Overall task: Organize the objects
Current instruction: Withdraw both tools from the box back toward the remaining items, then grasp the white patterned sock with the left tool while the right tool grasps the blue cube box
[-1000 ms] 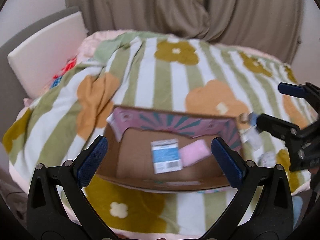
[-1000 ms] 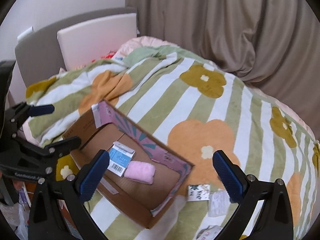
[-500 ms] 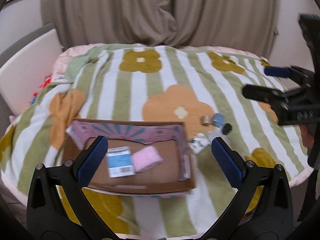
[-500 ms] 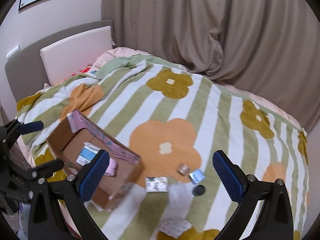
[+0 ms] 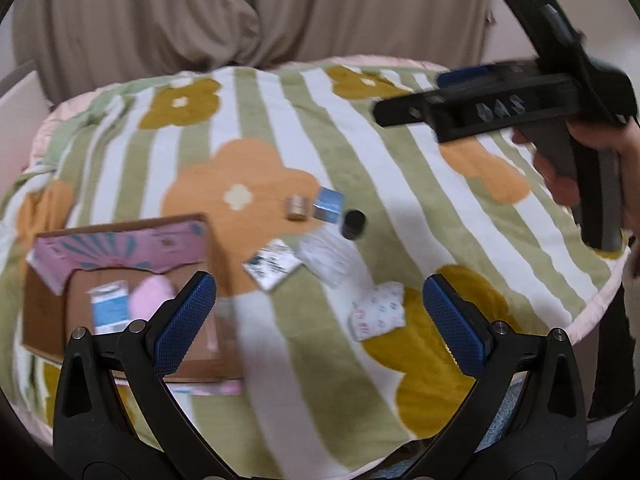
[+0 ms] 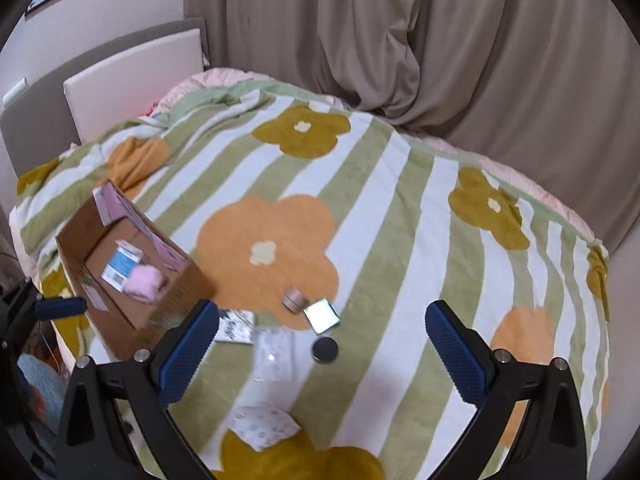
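The box, left of the right gripper, holds a blue carton and pink cloth; a black tin lies between its spread fingers; the left gripper gapes empty.

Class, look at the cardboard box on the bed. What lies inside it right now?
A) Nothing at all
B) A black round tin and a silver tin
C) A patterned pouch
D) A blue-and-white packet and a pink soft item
D: inside the box lie the blue-and-white packet and the pink item; the tins and pouch lie outside on the blanket.
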Available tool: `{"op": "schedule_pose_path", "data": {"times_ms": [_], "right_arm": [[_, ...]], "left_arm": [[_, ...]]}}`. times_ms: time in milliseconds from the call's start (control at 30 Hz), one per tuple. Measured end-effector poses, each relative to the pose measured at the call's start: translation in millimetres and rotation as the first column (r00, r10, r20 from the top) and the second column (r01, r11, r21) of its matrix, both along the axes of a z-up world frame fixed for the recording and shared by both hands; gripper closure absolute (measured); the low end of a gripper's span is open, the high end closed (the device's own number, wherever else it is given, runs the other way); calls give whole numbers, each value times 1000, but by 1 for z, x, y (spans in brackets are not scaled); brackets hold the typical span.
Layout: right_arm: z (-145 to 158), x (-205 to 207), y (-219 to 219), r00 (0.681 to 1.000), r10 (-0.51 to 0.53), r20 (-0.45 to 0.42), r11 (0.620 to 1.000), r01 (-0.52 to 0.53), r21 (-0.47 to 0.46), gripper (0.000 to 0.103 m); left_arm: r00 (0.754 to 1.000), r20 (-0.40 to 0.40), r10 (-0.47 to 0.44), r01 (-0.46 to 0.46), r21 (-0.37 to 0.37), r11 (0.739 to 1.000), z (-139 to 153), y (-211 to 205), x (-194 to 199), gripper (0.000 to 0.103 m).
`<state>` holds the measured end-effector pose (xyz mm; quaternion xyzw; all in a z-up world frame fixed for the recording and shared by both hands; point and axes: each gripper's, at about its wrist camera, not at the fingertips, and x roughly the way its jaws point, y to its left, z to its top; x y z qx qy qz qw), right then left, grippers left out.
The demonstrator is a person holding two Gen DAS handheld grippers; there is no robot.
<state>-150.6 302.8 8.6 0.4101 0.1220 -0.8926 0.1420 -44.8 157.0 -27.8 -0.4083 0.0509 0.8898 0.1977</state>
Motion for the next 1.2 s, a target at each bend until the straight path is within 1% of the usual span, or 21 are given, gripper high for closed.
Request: {"op": "schedule_pose_path", "data": {"times_ms": [267, 500, 633, 833, 900, 1000, 1067, 1133, 1200], "right_arm": [[-54, -31, 19, 996, 53, 72, 998, -54, 13, 0], [-102, -58, 14, 986, 109, 125, 992, -115, 41, 0], [-129, -75, 12, 980, 121, 157, 991, -129, 43, 1], [-162, -90, 5, 972, 134, 195, 985, -152, 82, 5], [-171, -96, 3, 969, 135, 209, 983, -157, 91, 10], [-181, -102, 0, 965, 141, 221, 981, -167, 102, 14], [-187, -105, -2, 963, 150, 225, 978, -178, 110, 18], [-192, -108, -5, 959, 160, 234, 975, -190, 113, 24], [-195, -110, -7, 957, 165, 239, 973, -197, 118, 30]], "left_arm": [[993, 74, -92, 93, -6, 996, -54, 40, -13, 0], [982, 125, -140, 142, -5, 990, -94, 56, -26, 1], [974, 157, -164, 165, 2, 986, -116, 62, -33, 4], [965, 186, -187, 192, -8, 981, -140, 71, -41, 7], [963, 193, -191, 196, -6, 981, -145, 72, -44, 9], [959, 203, -197, 202, -5, 979, -152, 74, -47, 11], [957, 209, -203, 209, -11, 978, -157, 75, -49, 14], [953, 219, -207, 216, -14, 976, -161, 77, -50, 21], [951, 229, -210, 219, -13, 976, -165, 77, -51, 21]]}}
